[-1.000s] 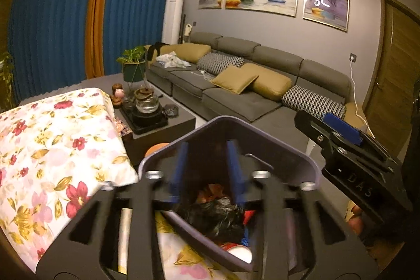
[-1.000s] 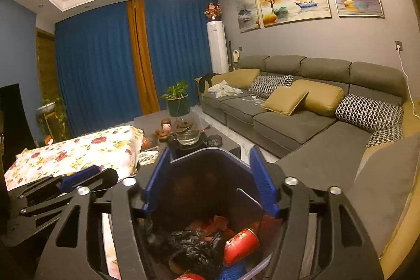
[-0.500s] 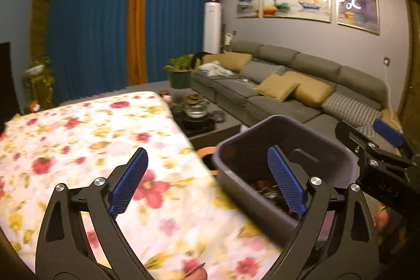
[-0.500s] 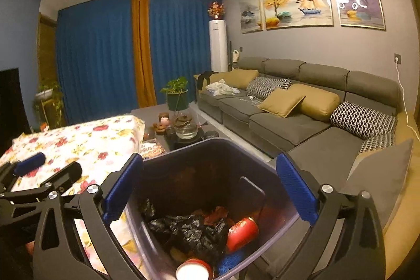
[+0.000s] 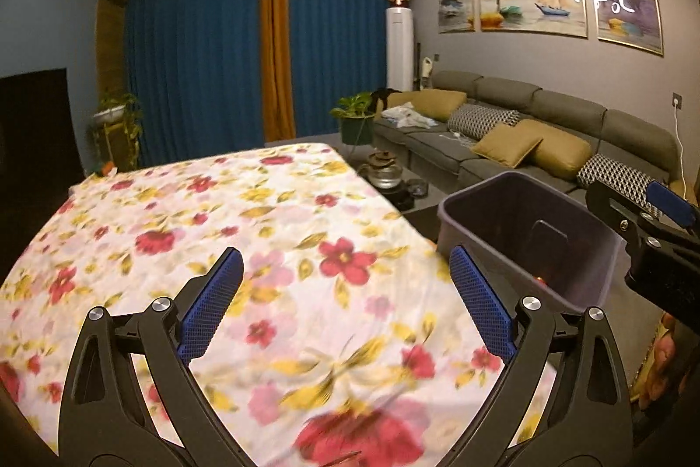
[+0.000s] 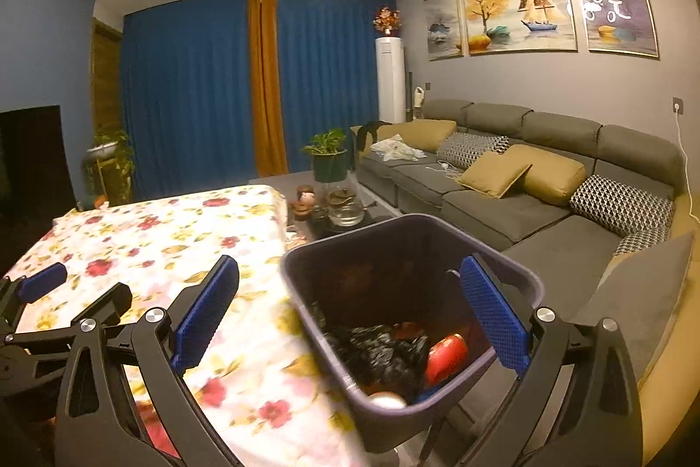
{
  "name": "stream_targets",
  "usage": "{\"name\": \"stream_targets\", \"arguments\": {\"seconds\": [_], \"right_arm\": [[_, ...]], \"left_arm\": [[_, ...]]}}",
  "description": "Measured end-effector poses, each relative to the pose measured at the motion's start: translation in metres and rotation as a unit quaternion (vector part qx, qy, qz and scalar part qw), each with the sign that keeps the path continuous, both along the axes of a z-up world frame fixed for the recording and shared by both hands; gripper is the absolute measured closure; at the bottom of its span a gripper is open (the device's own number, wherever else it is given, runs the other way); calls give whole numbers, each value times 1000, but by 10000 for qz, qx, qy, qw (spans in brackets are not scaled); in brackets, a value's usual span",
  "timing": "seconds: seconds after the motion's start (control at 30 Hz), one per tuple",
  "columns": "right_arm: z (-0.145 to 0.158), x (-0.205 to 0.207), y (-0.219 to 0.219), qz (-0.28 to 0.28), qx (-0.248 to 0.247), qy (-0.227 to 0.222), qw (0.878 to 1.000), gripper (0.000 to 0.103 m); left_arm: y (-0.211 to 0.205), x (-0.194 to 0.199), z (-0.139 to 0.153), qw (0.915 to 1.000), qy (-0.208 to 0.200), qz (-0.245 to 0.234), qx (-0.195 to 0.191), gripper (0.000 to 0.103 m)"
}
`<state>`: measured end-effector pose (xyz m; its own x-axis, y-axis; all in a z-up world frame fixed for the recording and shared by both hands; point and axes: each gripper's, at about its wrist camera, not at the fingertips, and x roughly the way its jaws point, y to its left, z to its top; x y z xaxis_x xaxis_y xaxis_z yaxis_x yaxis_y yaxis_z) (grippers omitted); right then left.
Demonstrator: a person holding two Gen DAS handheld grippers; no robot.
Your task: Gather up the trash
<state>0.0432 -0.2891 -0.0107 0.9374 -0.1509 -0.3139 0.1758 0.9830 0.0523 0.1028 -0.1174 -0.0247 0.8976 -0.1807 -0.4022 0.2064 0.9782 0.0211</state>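
Living room, warm ceiling light: blue curtains at the back, grey sofa (image 5: pixel 516 143) along the right wall, table under a floral cloth (image 5: pixel 245 230) in the foreground.

Left wrist view: left gripper (image 5: pixel 345 292) hovers over the floral cloth, jaws spread wide, having just been opening; nothing between the pads, only cloth below. Trash bin (image 5: pixel 525 244), dark purple plastic, sits off the right edge of the table, upright, just right of the right-hand finger and beyond it, outside the jaw gap. Only a small red glint of its contents shows from here. Right gripper (image 5: pixel 656 222) pokes in at the right edge, past the bin's far side. Part of a hand (image 5: pixel 663 362) shows low right.

Right wrist view: right gripper (image 6: pixel 350 314) has also just been opening and its jaws stand fully apart, gripping nothing. Bin (image 6: pixel 306 279) sits directly ahead. Its left rim falls inside the gap, and the right-hand pad overlaps the bin's right rim in the picture; contact not clear. Inside: black crumpled bag (image 6: pixel 376 349), red can (image 6: pixel 446 353) lying tilted, something pale and round at the near wall. Left gripper (image 6: pixel 39 287) is at the left edge, over the cloth (image 6: pixel 175 230), well apart from the bin. Low tea table with a glass pot (image 6: pixel 345 208) stands behind the bin.
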Motion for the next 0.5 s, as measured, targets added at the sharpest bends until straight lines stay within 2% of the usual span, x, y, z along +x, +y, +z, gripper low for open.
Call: {"name": "stream_targets", "arguments": {"seconds": [0.5], "right_arm": [[16, -56, 61, 133, -316, -245, 9991, 6]], "left_arm": [[52, -60, 11, 9997, -67, 130, -180, 9]]}}
